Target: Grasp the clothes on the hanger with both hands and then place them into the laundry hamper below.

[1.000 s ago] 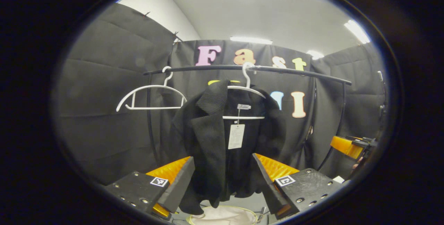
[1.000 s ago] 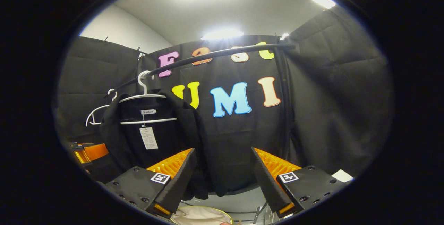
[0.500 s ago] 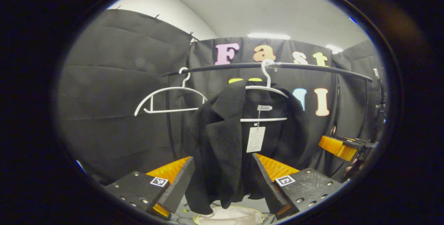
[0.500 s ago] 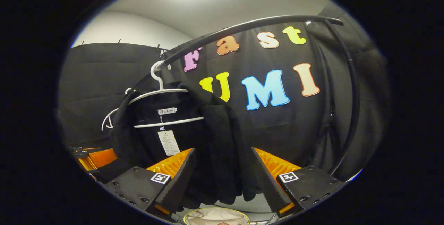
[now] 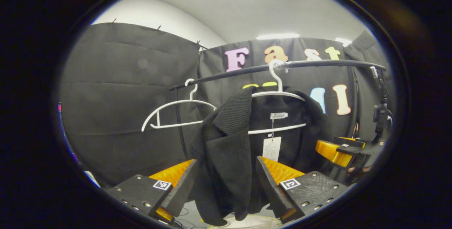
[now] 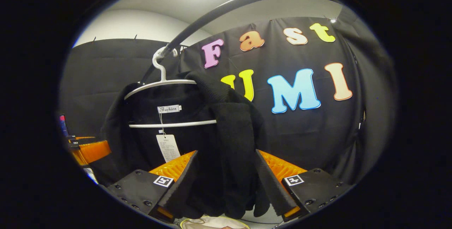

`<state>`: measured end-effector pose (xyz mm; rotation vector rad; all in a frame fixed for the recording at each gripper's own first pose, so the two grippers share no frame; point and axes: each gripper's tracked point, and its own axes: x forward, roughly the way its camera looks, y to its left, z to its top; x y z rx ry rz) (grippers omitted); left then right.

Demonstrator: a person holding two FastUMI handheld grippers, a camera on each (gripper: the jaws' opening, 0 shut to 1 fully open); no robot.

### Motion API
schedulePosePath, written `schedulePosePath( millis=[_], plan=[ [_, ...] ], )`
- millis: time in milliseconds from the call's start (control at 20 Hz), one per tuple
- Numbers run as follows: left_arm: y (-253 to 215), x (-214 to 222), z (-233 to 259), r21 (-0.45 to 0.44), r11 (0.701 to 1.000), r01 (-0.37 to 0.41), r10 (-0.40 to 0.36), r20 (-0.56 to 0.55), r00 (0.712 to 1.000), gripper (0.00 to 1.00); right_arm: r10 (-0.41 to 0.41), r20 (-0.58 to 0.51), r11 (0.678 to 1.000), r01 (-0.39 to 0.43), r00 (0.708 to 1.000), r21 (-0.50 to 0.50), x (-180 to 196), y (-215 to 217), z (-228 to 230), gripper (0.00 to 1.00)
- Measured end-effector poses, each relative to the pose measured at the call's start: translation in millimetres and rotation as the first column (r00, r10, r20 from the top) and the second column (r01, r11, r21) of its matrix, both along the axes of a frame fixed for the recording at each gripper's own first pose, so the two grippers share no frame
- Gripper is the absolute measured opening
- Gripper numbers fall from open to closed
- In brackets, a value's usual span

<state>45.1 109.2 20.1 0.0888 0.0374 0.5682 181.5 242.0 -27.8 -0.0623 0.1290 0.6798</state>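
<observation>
Left gripper view: left claw at bottom centre, fingers spread apart. The left front panel of the black jacket hangs down between them; whether either finger touches the cloth cannot be told. The jacket hangs on a white hanger, right of centre, hooked over the black rail that runs across the upper half of the frame. A paper tag dangles inside the open front, below the neck label. An empty white hanger sits on the same rail, left of the jacket and apart from it. A pale edge of the laundry hamper shows at the very bottom, directly under the jacket hem. The right claw shows at mid-right, just beside the jacket's far edge; its finger state cannot be read from this angle.

Right gripper view: right claw at bottom centre, fingers spread apart. The right front panel of the jacket hangs between them, filling most of the gap; contact cannot be confirmed. Hanger in the upper left, hooked on the rail, which arcs across the top. Tag is left of centre. Hamper rim at the bottom edge, below the jacket. The left claw is at the left edge, beside the jacket's other side.
</observation>
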Motion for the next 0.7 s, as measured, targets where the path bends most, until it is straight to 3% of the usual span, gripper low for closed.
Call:
schedulePosePath(
  millis=[100, 500, 700],
  plan=[
    [4.4, 5.6, 6.4, 0.028, 0.999, -0.029, 0.028, 0.023, 0.999, 0.95, 0.002, -0.01, 1.0, -0.002, 1.0, 0.021, 10.6, 5.2, -0.8, 0.98],
    [22.4, 38.2, -17.0, -0.072, 0.994, -0.078, 0.079, 0.016, 0.997, 0.95, 0.017, -0.025, 0.999, -0.016, 1.0, 0.036, 36.3, 25.7, -4.6, 0.98],
    [35.0, 50.9, -15.1, -0.055, 0.992, -0.113, 0.114, 0.001, 0.994, 0.95, 0.028, -0.024, 0.999, -0.027, 0.999, 0.029, 47.1, 36.7, -7.7, 0.98]
  ],
)
